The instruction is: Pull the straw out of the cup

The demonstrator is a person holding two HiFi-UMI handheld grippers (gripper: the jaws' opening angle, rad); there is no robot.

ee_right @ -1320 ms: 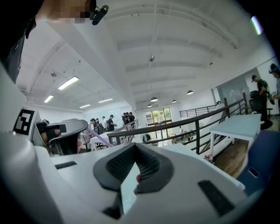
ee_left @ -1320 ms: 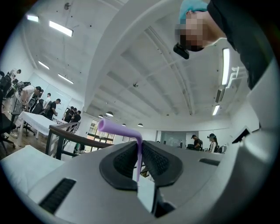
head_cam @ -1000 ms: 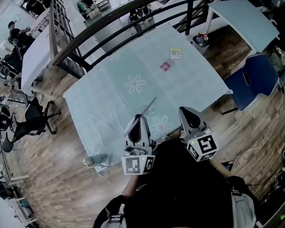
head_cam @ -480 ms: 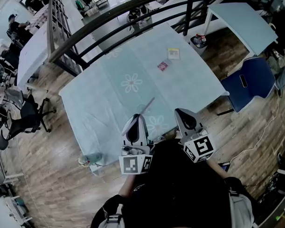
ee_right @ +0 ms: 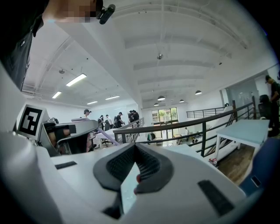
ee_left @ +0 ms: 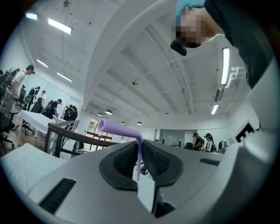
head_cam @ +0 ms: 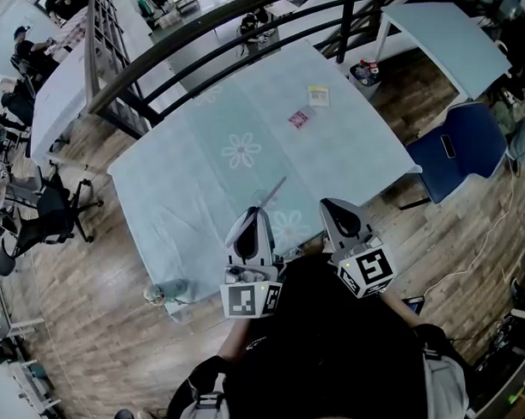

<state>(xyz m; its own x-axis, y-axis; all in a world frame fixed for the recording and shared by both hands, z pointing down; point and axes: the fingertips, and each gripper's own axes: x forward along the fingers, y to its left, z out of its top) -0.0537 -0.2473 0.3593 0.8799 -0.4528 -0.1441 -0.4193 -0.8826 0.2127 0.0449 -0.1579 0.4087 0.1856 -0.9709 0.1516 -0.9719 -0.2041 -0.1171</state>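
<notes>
The big table (head_cam: 194, 185) with a pale blue cloth, printed with flowers, stood in front of me. A black railing (head_cam: 191, 51) ran along its far side, and a blue chair (head_cam: 467, 143) stood on the wooden floor to its right.

I held both grippers side by side over the near edge of the table. My left gripper (head_cam: 255, 214) was clamped on the purple straw (head_cam: 274, 192). The straw's long part was pinched between the dark pads. The rest stuck out past the jaws toward the far right, above the cloth, with its bent end pointing left in the left gripper view.

My right gripper (head_cam: 331, 204) had its jaws together, and I saw nothing between them.

Two small cards, one pink (head_cam: 297, 120) and one yellowish (head_cam: 318, 96), lay far away on the cloth.
</notes>
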